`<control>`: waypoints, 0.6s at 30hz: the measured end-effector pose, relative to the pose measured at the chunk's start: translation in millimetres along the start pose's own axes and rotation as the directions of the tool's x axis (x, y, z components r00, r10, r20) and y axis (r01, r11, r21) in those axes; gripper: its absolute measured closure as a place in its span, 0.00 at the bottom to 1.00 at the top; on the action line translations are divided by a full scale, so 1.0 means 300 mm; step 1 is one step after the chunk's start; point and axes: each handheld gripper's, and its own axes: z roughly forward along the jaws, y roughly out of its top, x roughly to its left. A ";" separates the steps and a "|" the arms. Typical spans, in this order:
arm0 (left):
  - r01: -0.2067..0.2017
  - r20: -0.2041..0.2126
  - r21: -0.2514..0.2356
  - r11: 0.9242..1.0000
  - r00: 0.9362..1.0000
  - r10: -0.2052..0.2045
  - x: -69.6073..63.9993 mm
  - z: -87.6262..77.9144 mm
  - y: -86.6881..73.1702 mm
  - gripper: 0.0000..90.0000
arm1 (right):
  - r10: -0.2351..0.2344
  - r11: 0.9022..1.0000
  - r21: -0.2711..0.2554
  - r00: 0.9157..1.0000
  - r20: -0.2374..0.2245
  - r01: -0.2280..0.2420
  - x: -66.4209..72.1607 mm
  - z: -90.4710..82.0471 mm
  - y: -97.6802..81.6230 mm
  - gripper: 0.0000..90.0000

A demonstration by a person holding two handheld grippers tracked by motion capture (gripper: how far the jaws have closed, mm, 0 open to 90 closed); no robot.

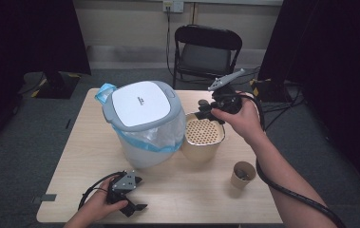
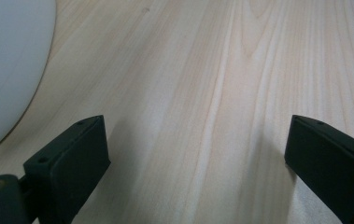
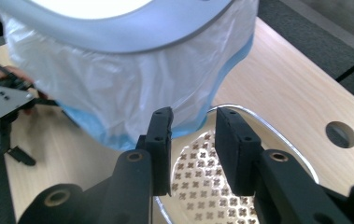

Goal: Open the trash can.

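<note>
Basket (image 1: 205,134) with holes sits right under the right gripper (image 1: 208,110), whose jaws are narrow and hold nothing; left gripper (image 1: 131,195) rests wide, far away.

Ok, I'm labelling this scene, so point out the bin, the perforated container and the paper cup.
bin (image 1: 142,102): high view, on its white lid.
perforated container (image 1: 203,132): high view, on its perforated top.
paper cup (image 1: 238,181): high view, on its outer wall.

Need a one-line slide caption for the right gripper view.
Right gripper jaws, nothing between them, above the perforated container beside the bag-lined bin.
</note>
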 end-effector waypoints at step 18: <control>0.002 -0.001 0.006 1.000 1.000 -0.002 -0.001 -0.001 0.001 0.05 | -0.004 0.999 -0.036 1.000 0.029 0.005 -0.036 0.020 0.145 0.80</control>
